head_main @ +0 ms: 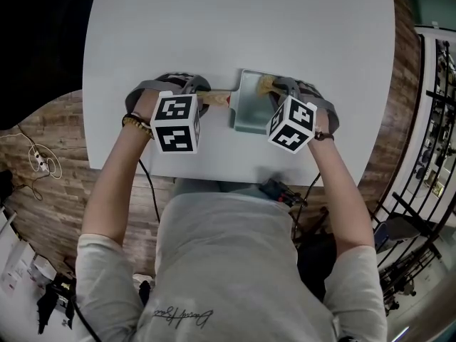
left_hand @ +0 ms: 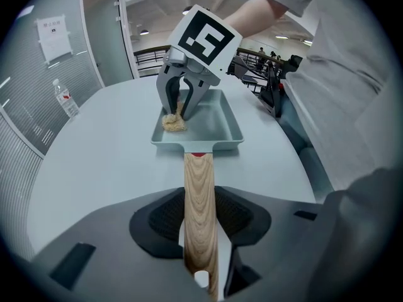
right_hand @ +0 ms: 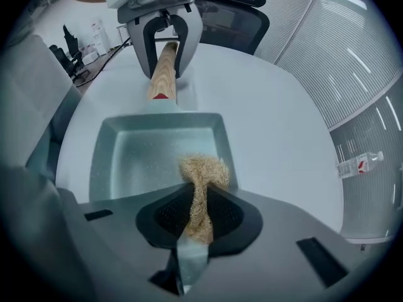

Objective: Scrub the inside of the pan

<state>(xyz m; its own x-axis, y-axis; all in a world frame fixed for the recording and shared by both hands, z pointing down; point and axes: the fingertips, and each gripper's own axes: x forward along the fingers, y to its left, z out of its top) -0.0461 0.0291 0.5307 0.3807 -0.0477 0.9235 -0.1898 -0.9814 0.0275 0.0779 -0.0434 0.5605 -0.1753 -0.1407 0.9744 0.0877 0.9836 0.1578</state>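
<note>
A pale green rectangular pan (head_main: 248,111) sits on the white table, its wooden handle (head_main: 214,97) pointing left. My left gripper (left_hand: 200,231) is shut on that handle (left_hand: 199,194), which runs straight between its pads. My right gripper (right_hand: 198,216) is shut on a tan fibrous scrubber (right_hand: 203,178), whose tuft rests inside the pan (right_hand: 141,156) near its right wall. In the left gripper view, the right gripper (left_hand: 182,102) stands over the pan's far left corner with the scrubber (left_hand: 174,123) touching the pan floor (left_hand: 211,128). In the head view, the marker cubes hide both sets of jaws.
The round white table (head_main: 235,27) stretches away beyond the pan, and its near edge is close to the person's body. A water bottle (left_hand: 65,99) stands at the far side. A black office chair (right_hand: 230,5) sits behind the table. Dark railings (head_main: 427,134) are at right.
</note>
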